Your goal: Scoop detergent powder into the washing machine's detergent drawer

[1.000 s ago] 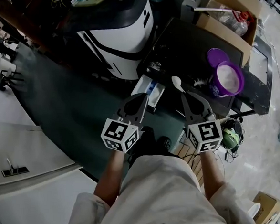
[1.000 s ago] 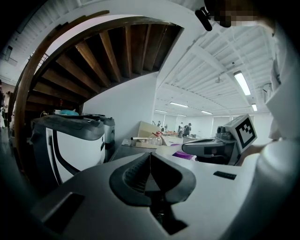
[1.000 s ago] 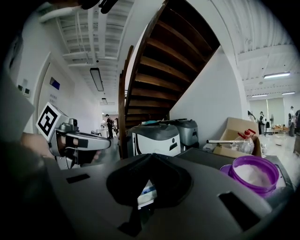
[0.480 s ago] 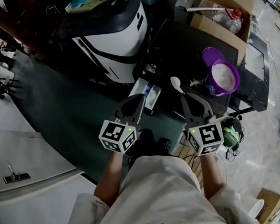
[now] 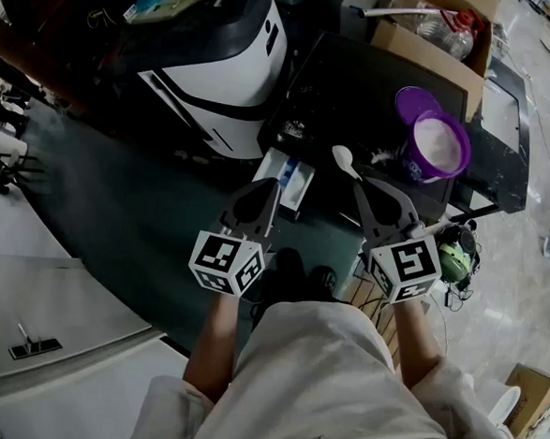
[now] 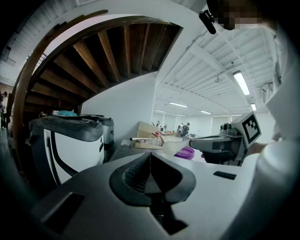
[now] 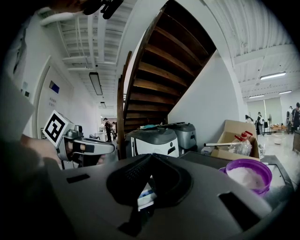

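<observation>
Step in hand, as judged: spoon transfer between tub and drawer.

The right gripper (image 5: 364, 184) has its fingers closed on a white spoon (image 5: 343, 160). The spoon's bowl sits mid-frame, between the purple detergent tub (image 5: 412, 164) at upper right and the open detergent drawer (image 5: 287, 181). Whether the spoon is loaded cannot be determined.

The left gripper (image 5: 263, 190) is closed on nothing, just beside the drawer.

Next move:
- If the spoon is empty, dip it into the powder (image 5: 438, 141).
- If it is loaded, carry it level over the drawer and tip.
</observation>
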Action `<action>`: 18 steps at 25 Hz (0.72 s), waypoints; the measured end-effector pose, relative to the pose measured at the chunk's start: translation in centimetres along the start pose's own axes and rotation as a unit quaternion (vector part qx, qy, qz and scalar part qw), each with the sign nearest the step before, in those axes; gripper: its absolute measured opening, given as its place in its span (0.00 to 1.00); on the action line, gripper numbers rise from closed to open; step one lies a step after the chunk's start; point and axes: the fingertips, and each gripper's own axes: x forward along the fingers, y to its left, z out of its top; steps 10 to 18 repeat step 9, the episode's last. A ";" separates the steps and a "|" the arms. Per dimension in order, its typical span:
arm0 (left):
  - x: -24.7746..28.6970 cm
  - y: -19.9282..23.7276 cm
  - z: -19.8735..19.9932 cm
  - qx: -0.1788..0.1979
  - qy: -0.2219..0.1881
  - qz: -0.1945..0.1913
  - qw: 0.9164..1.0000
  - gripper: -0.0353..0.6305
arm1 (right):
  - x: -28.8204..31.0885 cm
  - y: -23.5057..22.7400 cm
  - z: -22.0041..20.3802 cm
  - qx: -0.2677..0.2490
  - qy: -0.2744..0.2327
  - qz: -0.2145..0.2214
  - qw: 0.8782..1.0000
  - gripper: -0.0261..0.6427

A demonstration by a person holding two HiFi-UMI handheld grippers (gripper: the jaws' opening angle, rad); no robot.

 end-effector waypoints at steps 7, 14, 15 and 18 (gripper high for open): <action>0.1 -0.2 -0.4 -0.001 0.007 -0.002 1.000 0.08 | -0.1 0.0 0.0 0.003 0.001 0.001 1.000 0.05; 0.0 -0.2 -0.4 -0.001 0.008 -0.001 1.000 0.08 | -0.1 0.0 0.1 0.003 0.001 0.002 1.000 0.05; 0.0 -0.2 -0.4 -0.001 0.008 -0.001 1.000 0.08 | -0.1 0.0 0.1 0.003 0.001 0.002 1.000 0.05; 0.0 -0.2 -0.4 -0.001 0.008 -0.001 1.000 0.08 | -0.1 0.0 0.1 0.003 0.001 0.002 1.000 0.05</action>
